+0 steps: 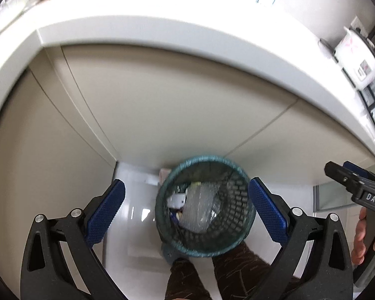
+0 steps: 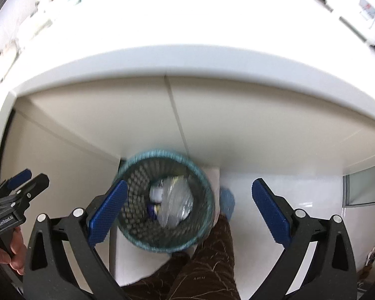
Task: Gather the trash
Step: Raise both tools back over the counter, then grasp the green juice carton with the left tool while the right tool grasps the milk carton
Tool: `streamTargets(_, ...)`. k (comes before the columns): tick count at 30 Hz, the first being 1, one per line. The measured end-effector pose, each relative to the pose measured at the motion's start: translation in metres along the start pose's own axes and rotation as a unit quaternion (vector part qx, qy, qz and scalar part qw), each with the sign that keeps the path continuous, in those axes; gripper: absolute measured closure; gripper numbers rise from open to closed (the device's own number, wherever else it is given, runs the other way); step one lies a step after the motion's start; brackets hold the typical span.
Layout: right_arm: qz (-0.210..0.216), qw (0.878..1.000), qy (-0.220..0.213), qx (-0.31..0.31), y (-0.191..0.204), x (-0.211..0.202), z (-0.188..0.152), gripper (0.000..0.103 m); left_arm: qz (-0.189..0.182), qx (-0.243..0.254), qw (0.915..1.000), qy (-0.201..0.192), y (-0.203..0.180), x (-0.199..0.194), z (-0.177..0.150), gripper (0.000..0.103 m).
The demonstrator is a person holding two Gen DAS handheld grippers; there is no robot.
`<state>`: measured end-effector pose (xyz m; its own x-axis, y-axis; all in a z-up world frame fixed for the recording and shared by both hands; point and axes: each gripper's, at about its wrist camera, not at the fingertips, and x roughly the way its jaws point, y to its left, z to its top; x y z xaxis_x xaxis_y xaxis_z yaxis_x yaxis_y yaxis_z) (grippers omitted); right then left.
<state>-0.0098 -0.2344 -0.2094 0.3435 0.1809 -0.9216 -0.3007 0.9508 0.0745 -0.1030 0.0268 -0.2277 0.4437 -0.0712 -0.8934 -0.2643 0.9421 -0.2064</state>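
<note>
White tiled floor (image 1: 135,215) under a counter; both views look steeply down, blurred.

Nearest: person's patterned trouser legs (image 2: 207,262) at frame bottom, one blue slipper (image 2: 227,201) just beside the bin.

Left gripper (image 1: 186,211): jaws wide apart, nothing between the pads. Bin seen through the gap, well below.

Right gripper (image 2: 189,207): jaws spread fully, empty. Its left pad overlaps the bin rim in view only; no contact evident.

Bin (image 1: 205,206): teal mesh, upright on floor, mouth facing up, close to the cabinet front (image 1: 162,105). Inside: clear crumpled plastic (image 1: 202,210) lying slanted, long axis running roughly rim to base, top end leaning toward the cabinet side; blur makes this uncertain. A white item (image 1: 176,200) and a blue-yellow scrap beside it, identity unclear.

Beyond: counter edge (image 1: 187,37), more objects on top, washed out.

Risks (judgement):
- Plastic is light and springy; could unfold and ride up over the rim.
- Foot touching the bin could tip or slide it.
- Remaining trash on the counter hard to locate in the glare; mis-grasp likely.
- Two grippers close together; collision if both reach at once.
</note>
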Motion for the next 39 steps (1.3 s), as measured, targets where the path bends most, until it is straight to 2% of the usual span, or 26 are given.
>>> streamTargets(4, -0.002, 0.999, -0.045, 0.0, -0.001, -0.03, 0.024, 0.008, -0.015, 0.011, 0.9995, -0.027, -0.013, -0.026, 0.025, 0.006)
streamTargets(11, -0.004, 0.995, -0.104, 0.013, -0.002, -0.072, 0.071, 0.008, -0.012, 0.041, 0.9963, -0.075, -0.042, -0.069, 0.071, 0.007)
streamTargets(20, -0.005, 0.989, -0.15, 0.011, -0.01, -0.093, 0.13, 0.008, -0.006, 0.052, 0.9927, -0.109, -0.06, -0.095, 0.137, 0.007)
streamTargets(26, -0.005, 0.986, -0.163, 0.013, -0.02, -0.089, 0.171, 0.008, 0.003, 0.055, 0.9917, -0.116, -0.07, -0.09, 0.181, 0.006)
streamTargets(39, 0.008, 0.986, -0.165, 0.0, -0.033, -0.053, 0.26, 0.008, 0.02, 0.051, 0.9919, -0.114, -0.093, -0.043, 0.263, 0.006)
